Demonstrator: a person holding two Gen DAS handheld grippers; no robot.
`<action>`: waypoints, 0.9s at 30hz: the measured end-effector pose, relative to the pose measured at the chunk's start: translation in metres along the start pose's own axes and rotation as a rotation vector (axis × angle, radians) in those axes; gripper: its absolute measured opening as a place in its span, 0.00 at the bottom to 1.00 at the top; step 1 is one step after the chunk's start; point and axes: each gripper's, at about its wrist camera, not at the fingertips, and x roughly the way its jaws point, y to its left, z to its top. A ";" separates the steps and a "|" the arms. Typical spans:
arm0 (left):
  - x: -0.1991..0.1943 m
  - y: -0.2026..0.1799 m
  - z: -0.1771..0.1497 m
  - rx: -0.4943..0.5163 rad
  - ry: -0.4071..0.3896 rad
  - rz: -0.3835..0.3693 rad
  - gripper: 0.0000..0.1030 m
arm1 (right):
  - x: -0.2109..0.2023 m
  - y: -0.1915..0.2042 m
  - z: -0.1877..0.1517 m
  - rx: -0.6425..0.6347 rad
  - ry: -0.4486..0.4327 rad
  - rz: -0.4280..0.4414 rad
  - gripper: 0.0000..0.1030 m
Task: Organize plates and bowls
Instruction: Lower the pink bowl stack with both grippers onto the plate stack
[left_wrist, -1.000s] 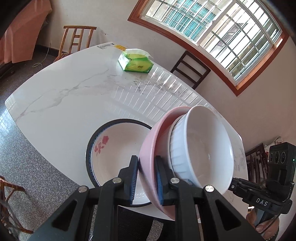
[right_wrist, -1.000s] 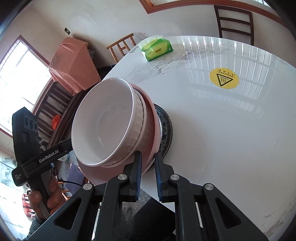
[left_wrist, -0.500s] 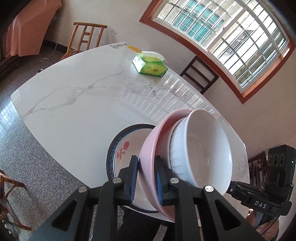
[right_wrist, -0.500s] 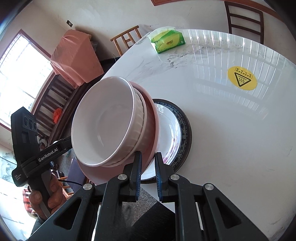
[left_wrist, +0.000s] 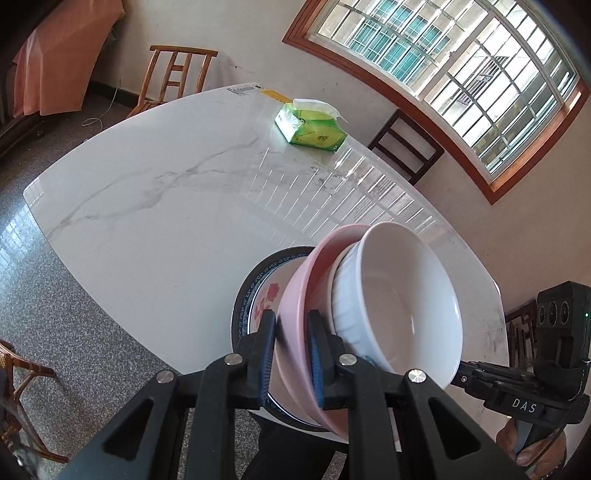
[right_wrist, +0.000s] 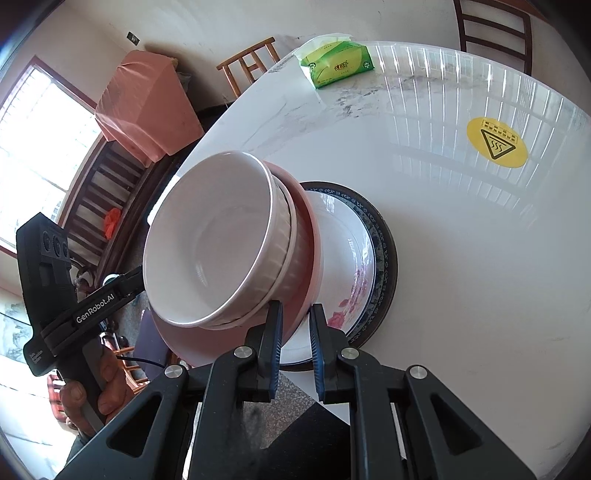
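Both grippers pinch the rim of the pink plate (left_wrist: 295, 314) from opposite sides. Left gripper (left_wrist: 291, 354): pads pressed on the rim, one inside, one outside. Right gripper (right_wrist: 295, 332): same clamp on the opposite rim (pads almost together, just the thin rim between them).

White bowl (left_wrist: 399, 302) sits nested in the pink plate, a second white rim just showing under it in the right wrist view. In each wrist view the stack leans away from that gripper, bowl opening facing the other one.

Floral plate (right_wrist: 354, 258) with dark blue border lies flat on the table (left_wrist: 166, 221) at the near edge, directly under the pink plate; whether the two touch I can't tell. In the left view it shows left of the pink plate, in the right view to its right.

Tissue pack (left_wrist: 310, 127) at the far edge, well apart from the stack. Yellow sticker (right_wrist: 496, 142) on the table between them, off to the right. A hand (right_wrist: 96, 395) grips the left handle.
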 end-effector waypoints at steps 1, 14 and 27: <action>0.000 -0.001 0.000 0.004 -0.004 -0.001 0.15 | 0.001 -0.001 0.000 0.004 0.002 -0.001 0.14; 0.000 -0.006 -0.005 0.041 -0.035 0.018 0.16 | 0.004 -0.004 0.001 0.024 -0.006 -0.001 0.15; 0.000 -0.013 -0.012 0.094 -0.089 0.052 0.16 | 0.006 -0.009 0.001 0.032 -0.038 0.008 0.15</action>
